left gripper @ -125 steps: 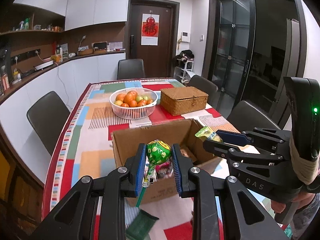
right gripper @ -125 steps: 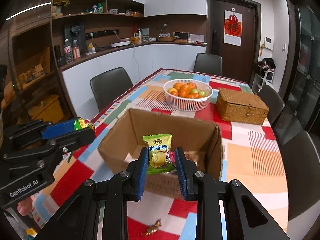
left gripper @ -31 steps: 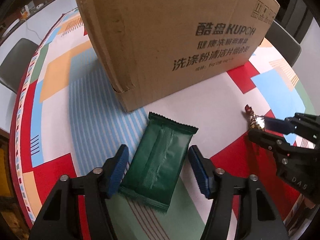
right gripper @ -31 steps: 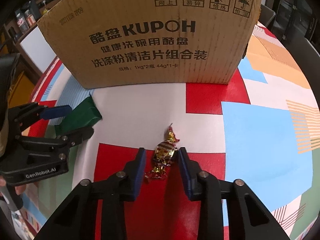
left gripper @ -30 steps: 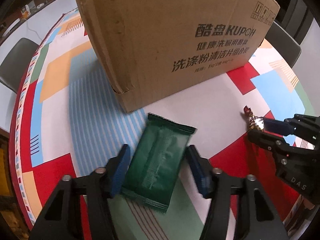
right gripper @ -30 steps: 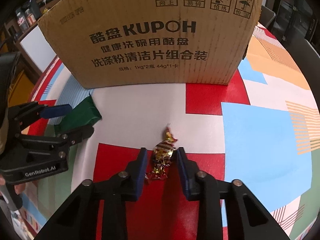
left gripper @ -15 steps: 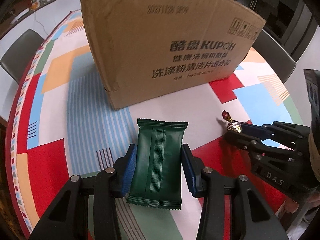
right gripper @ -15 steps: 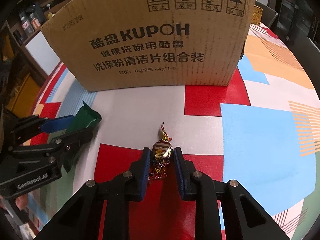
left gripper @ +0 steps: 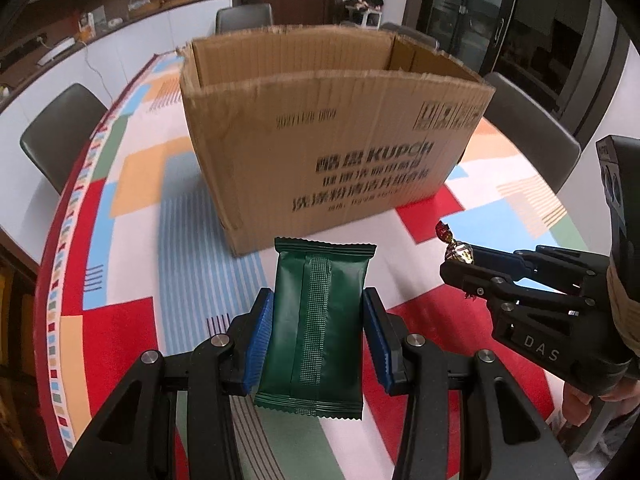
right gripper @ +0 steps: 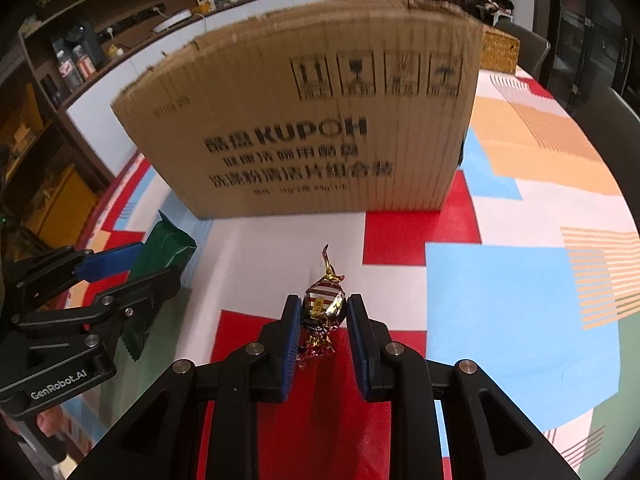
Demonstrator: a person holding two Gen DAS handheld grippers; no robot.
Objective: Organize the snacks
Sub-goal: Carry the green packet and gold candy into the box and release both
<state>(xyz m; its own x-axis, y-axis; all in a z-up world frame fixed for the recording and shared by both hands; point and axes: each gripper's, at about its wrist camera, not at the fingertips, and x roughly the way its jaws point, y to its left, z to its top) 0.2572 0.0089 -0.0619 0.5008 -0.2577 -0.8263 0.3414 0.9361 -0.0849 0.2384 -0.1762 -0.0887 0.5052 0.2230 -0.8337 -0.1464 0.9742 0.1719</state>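
Note:
My left gripper [left gripper: 318, 316] is shut on a dark green snack packet [left gripper: 316, 328] and holds it above the table, in front of the open cardboard box [left gripper: 332, 140]. My right gripper [right gripper: 323, 312] is shut on a foil-wrapped candy [right gripper: 323, 304], also lifted off the table in front of the box [right gripper: 304, 128]. In the left wrist view the right gripper [left gripper: 464, 260] with the candy [left gripper: 456, 246] is at the right. In the right wrist view the left gripper [right gripper: 132, 268] with the green packet [right gripper: 164, 248] is at the left. The box's contents are hidden.
The table has a patchwork cloth [right gripper: 500, 280] in many colours. Dark chairs [left gripper: 60, 128] stand around it. A wicker box [right gripper: 500, 50] sits behind the cardboard box. A counter and shelves [right gripper: 80, 60] run along the left wall.
Both grippers closed on their items on the table, then lifted them. The views have tilted up, so the box's open top now shows in the left wrist view.

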